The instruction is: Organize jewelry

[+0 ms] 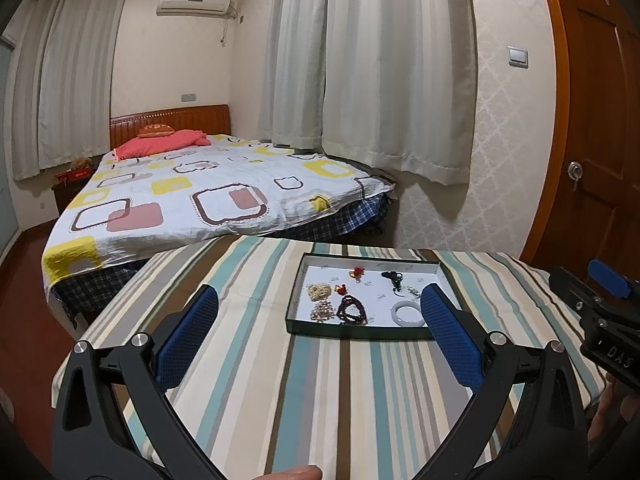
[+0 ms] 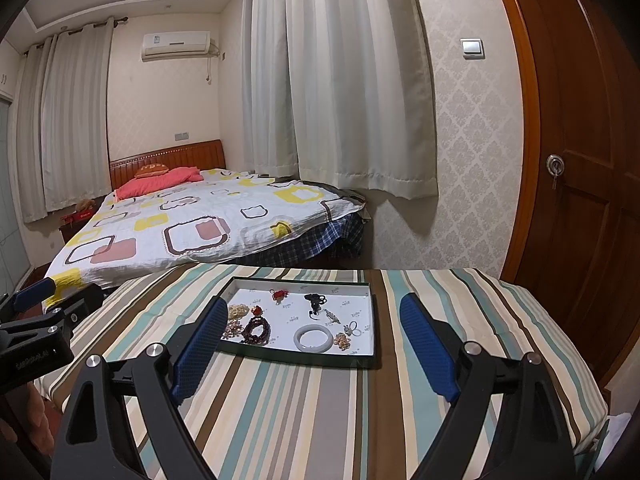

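Both grippers, left gripper [image 1: 320,312] and right gripper [image 2: 310,336], hover with jaws wide and empty before the tray [image 2: 296,361]. All jewelry [image 2: 314,338] lies inside it, fitting either unsorted pieces or a finished arrangement.

Jewelry in tray [image 2: 362,322] on table [image 2: 320,420], bed [image 2: 200,224] behind, door [image 2: 580,200] at rt

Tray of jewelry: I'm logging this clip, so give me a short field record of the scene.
surface: striped tablecloth
container: dark-rimmed tray, white floor
contents: pale bangle, dark bead bracelet, cream beads, red charm, black piece
left gripper: open, empty, above the cloth
right gripper: open, empty, short of the tray
background: bed, curtains, wooden door
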`<state>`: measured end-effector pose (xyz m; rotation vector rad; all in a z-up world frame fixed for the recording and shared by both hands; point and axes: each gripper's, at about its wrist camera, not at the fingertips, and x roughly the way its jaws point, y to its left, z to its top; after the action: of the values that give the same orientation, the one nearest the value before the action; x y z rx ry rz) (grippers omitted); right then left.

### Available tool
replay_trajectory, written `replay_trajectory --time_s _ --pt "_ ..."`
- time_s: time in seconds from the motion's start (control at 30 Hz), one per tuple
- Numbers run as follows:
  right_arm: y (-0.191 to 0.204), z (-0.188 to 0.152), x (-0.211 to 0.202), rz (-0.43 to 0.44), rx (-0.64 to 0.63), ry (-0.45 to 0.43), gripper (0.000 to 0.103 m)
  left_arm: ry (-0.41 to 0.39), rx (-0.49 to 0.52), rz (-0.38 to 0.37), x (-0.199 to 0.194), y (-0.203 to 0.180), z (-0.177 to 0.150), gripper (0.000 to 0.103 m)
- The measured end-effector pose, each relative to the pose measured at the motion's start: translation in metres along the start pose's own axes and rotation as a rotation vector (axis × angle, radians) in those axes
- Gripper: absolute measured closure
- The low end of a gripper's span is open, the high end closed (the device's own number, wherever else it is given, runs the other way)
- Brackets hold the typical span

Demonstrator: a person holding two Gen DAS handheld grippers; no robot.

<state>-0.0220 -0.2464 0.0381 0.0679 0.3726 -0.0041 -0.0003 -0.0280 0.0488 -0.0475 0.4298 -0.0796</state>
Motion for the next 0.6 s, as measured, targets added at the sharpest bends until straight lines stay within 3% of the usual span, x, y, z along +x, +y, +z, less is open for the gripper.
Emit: replay_trajectory --time_s 0.33,0.6 --pt "0.001 -0.006 0.003 0.004 0.001 0.015 0.018 0.017 0.005 -0.033 0.006 0.001 0.001 0.004" --pt "-0.005 -0.008 0.018 0.006 0.009 0.037 0.018 0.009 0.04 -0.017 0.02 -0.001 -0.002 0.004"
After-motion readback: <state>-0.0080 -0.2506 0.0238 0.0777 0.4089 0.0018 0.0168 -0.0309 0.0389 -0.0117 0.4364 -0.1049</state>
